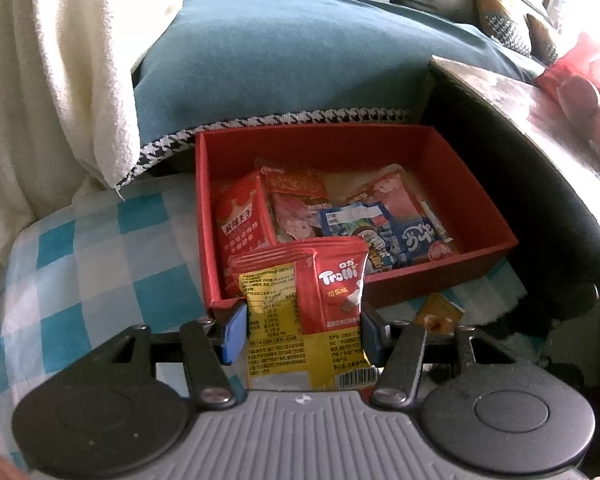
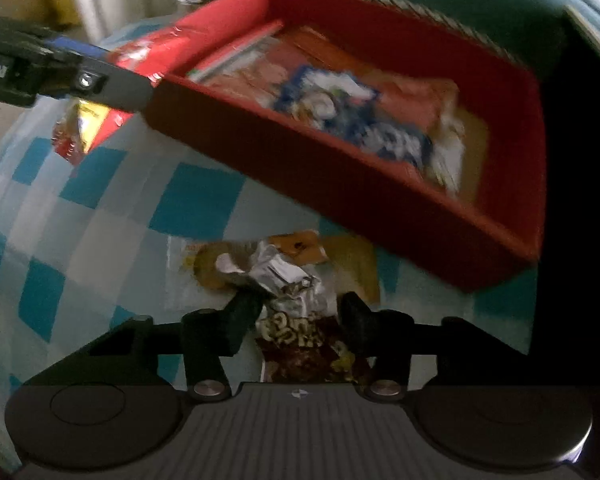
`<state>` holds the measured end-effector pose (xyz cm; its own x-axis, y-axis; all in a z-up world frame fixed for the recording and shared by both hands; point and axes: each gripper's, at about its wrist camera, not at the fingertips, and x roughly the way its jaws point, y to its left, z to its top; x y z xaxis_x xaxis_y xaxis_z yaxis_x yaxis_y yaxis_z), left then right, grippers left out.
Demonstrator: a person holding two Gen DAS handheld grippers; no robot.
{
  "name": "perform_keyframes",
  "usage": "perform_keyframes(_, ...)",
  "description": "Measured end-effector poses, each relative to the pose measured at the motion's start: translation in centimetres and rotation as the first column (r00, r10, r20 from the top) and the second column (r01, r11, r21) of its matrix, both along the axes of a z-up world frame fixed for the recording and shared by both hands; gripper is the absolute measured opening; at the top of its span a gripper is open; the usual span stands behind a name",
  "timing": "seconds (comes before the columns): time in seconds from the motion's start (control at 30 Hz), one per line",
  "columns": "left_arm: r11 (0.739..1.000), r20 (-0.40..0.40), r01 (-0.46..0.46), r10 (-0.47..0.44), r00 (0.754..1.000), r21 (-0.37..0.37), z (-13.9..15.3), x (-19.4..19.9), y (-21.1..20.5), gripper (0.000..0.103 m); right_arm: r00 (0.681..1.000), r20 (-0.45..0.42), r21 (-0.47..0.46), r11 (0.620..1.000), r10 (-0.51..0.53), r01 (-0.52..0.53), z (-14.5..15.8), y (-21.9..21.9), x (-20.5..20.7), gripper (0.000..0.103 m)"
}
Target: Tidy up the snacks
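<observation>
Left wrist view: left gripper [image 1: 304, 320] is holding a Trolli packet [image 1: 308, 312] near the red box [image 1: 440, 280].
Right gripper [image 2: 296, 316] is closing on a crumpled snack bag [image 2: 296, 300] lying on the checked cloth [image 2: 100, 240].

Red box [image 1: 440, 152]; blue-white checked cloth [image 1: 100, 248].

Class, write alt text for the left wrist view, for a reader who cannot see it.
The left tongs grip a red-and-yellow Trolli packet at the near edge of a red box holding other snacks. The box sits on a blue-checked cloth.
</observation>
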<state>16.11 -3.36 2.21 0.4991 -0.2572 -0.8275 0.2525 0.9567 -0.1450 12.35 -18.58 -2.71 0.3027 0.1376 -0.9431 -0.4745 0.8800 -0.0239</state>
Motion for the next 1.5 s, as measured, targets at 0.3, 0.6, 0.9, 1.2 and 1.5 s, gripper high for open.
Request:
perform_keyframes(0.3,1.000,0.022,0.021,-0.021,1.000,-0.007,0.9,-1.1,-0.1,0.050,0.990,0.018,0.004,0.990,-0.140,0.140,1.4,-0.9,-2.4,0.053)
perform_keyframes(0.6,1.000,0.060,0.007,-0.006,0.998,0.000,1.5,-1.2,-0.2,0.050,0.953,0.146,0.173,0.956,-0.265,0.239,6.1,-1.4,-2.3,0.053)
perform_keyframes(0.9,0.999,0.116,-0.034,0.032,0.993,0.018,2.4,-0.1,-0.4,0.050,0.919,0.233,0.258,0.931,-0.320,0.258,9.3,-0.9,-0.1,0.053)
perform_keyframes(1.2,0.997,0.176,-0.060,0.050,0.983,0.047,3.0,1.2,-1.0,0.050,0.894,0.290,0.311,0.917,-0.340,0.248,10.9,-0.2,1.6,0.053)
perform_keyframes(1.5,0.995,0.213,-0.074,0.059,0.975,0.063,3.3,2.4,-1.6,0.050,0.878,0.313,0.309,0.913,-0.363,0.267,11.3,-1.0,2.4,0.053)
